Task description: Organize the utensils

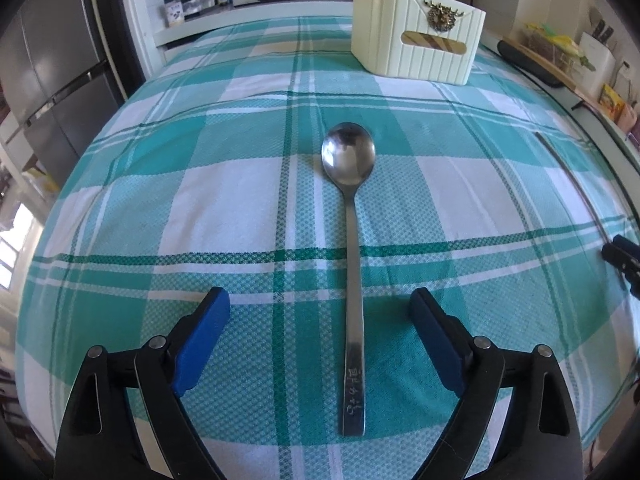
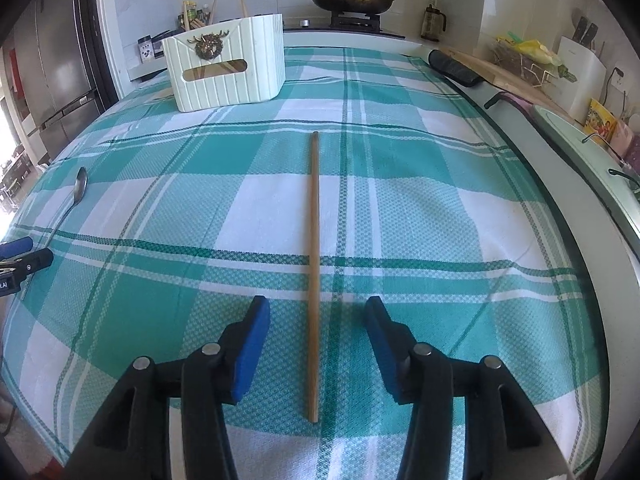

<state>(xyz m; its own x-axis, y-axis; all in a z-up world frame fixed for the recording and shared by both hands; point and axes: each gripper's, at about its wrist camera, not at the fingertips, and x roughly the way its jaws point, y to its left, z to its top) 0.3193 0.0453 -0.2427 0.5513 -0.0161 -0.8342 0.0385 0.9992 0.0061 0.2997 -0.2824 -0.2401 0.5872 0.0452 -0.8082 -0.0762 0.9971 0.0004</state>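
From the left wrist, the spoon (image 1: 349,248) is seen flat on the desk (image 1: 200,208), its handle running straight out between the jaws of the left gripper (image 1: 320,312), which are spread wide and touch nothing.

From the right wrist, the chopstick (image 2: 315,272) is likewise aligned between the parted, empty jaws of the right gripper (image 2: 318,316); the holder (image 2: 228,68) stands far ahead.

Teal-and-white plaid tablecloth (image 1: 224,200), cream ribbed holder (image 1: 416,40), silver spoon (image 1: 352,216), tan chopstick (image 2: 315,272).
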